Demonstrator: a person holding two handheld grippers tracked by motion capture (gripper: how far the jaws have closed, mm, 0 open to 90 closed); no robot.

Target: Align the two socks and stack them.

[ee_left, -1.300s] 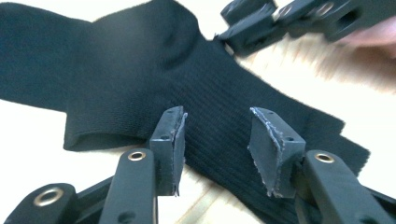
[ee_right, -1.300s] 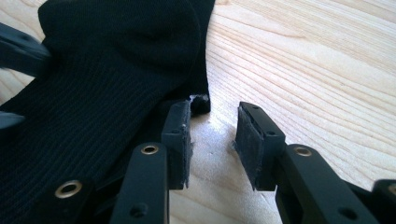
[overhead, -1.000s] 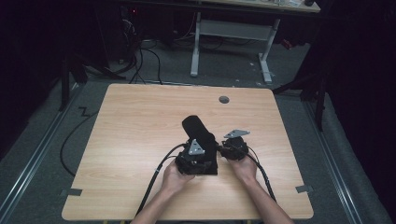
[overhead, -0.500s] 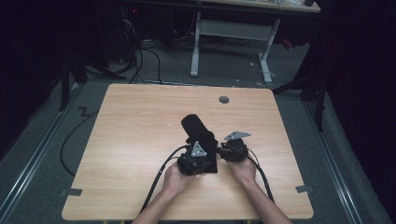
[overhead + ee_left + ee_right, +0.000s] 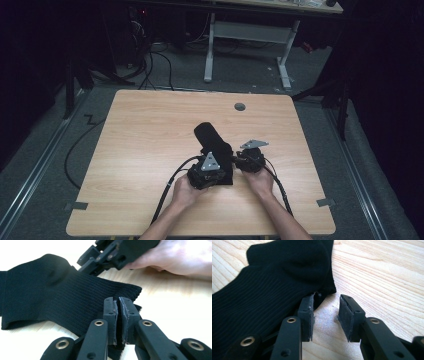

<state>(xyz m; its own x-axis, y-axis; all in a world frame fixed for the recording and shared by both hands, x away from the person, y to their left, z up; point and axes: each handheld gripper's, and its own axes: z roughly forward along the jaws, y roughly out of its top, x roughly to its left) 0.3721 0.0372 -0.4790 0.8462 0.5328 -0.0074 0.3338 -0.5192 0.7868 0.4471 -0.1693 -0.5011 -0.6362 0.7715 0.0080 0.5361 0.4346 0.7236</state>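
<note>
A black ribbed sock (image 5: 214,146) is laid flat near the middle of the wooden table (image 5: 140,150), its cuff end nearest the person. In the left gripper view the cuff edge (image 5: 125,293) is seen caught between the fingers (image 5: 110,315) of the left gripper (image 5: 119,320): these have just been closing and are now pressed almost together, with a fold of the knit pinched between the pads. The right gripper (image 5: 325,316) is held just beside the sock's other edge; its fingers (image 5: 307,315) are spread about halfway, bare table is seen in the gap, and the inner finger is laid against the fabric without any of it being clamped. Both grippers are held low over the table by the person's hands (image 5: 186,192), close together at the near side
</note>
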